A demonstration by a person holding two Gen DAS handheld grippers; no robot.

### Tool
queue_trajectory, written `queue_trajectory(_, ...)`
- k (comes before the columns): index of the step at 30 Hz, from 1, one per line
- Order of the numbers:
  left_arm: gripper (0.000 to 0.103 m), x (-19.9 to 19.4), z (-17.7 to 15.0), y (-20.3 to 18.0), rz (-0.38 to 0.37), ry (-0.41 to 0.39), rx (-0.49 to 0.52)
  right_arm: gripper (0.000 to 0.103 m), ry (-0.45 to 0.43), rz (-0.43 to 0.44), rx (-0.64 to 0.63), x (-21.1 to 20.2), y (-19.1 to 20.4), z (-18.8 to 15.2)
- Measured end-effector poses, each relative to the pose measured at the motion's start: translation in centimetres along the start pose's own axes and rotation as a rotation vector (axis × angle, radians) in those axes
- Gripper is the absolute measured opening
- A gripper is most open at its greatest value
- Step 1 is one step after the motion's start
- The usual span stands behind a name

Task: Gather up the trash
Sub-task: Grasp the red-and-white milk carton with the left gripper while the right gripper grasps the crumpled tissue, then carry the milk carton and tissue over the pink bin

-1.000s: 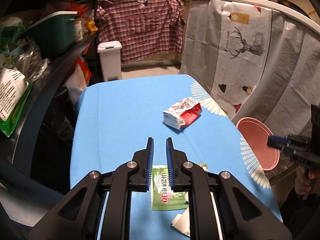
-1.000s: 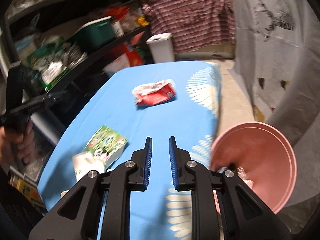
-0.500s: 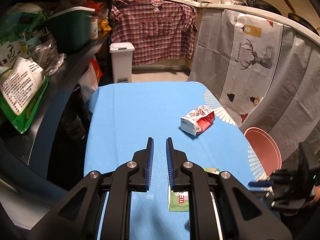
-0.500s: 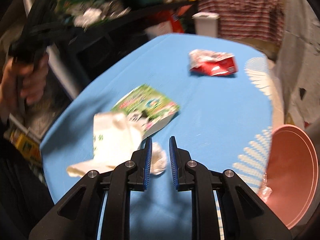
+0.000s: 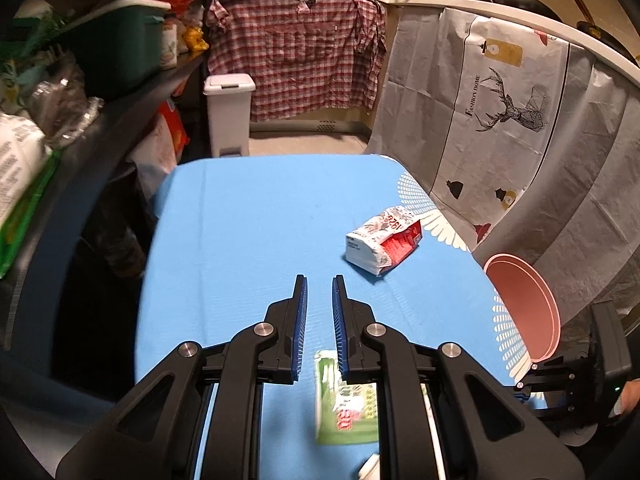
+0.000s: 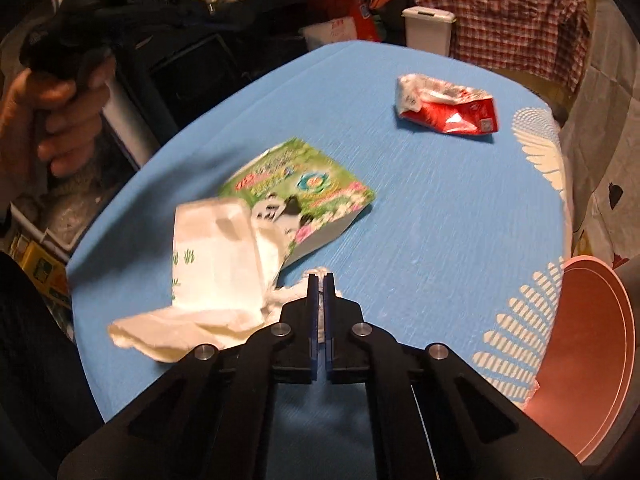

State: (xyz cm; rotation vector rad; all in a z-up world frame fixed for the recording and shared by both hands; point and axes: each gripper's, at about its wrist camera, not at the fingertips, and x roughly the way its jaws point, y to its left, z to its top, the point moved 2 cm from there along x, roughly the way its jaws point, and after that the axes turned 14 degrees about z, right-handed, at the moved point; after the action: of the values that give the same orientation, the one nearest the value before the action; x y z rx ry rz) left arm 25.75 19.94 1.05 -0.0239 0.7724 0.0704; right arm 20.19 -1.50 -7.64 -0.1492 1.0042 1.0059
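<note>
Four pieces of trash were recorded on the blue tablecloth (image 6: 420, 240): a crumpled tissue wad (image 6: 320, 294), clamped by the just-closed jaws of the right gripper (image 6: 319, 284), presumably for the pink bin (image 6: 588, 360) alongside; a limp white wrapper (image 6: 212, 264); a flattened green packet (image 6: 304, 196); a creased red-and-white packet (image 6: 444, 106). The left gripper (image 5: 319, 292) was held slightly apart, empty

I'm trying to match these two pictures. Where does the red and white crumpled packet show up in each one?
Left wrist view: the red and white packet lies right of centre on the blue table, beyond the fingertips.
Right wrist view: the same packet lies upper right, far across the table.
Shared landmark: the pink bin, at the table's right edge in both views.
</note>
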Motion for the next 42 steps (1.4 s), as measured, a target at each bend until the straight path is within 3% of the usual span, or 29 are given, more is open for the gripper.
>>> queue_trajectory(3, 0.017, 1.6, -0.1, -1.1, -0.001, 0.025, -0.008, 0.003, -0.040, -0.039, 0.041, -1.0, -1.4, 0.4)
queue_trajectory(6, 0.042, 3.5, -0.2, -2.5, -0.012, 0.057, -0.019, 0.002, -0.063, -0.096, 0.086, -1.7, -3.3, 0.5)
queue_trajectory(7, 0.042, 3.9, -0.1, -2.9, -0.013, 0.063, -0.020, 0.002, -0.070, -0.117, 0.112, -1.9, -4.1, 0.5)
queue_trajectory(13, 0.042, 6.2, 0.9, -5.3, -0.048, 0.085, -0.048, 0.002, -0.109, -0.182, 0.194, -3.0, -7.2, 0.6)
queue_trajectory(18, 0.042, 8.4, 1.5, -7.1, -0.021, 0.100, -0.055, 0.002, -0.132, -0.201, 0.226, -3.3, -8.6, 0.4)
queue_trajectory(27, 0.042, 12.5, 1.8, -8.8, -0.029, 0.175, -0.096, 0.002, -0.156, -0.193, 0.252, -3.9, -10.2, 0.5)
queue_trajectory(29, 0.036, 13.2, 1.8, -9.1, -0.017, 0.195, -0.096, 0.002, -0.158, -0.191, 0.251, -3.9, -10.4, 0.6)
queue_trajectory(30, 0.027, 13.5, 1.7, -9.2, -0.007, 0.207, -0.097, 0.002, -0.160, -0.190, 0.250, -4.0, -10.4, 0.6)
queue_trajectory(33, 0.019, 13.9, 1.8, -9.0, 0.003, 0.221, -0.109, 0.002, -0.165, -0.186, 0.248, -4.1, -10.6, 0.5)
queue_trajectory(42, 0.018, 11.9, 3.0, -8.4, 0.049, 0.167, -0.108, 0.002, -0.203, -0.206, 0.257, -5.4, -10.8, 0.5)
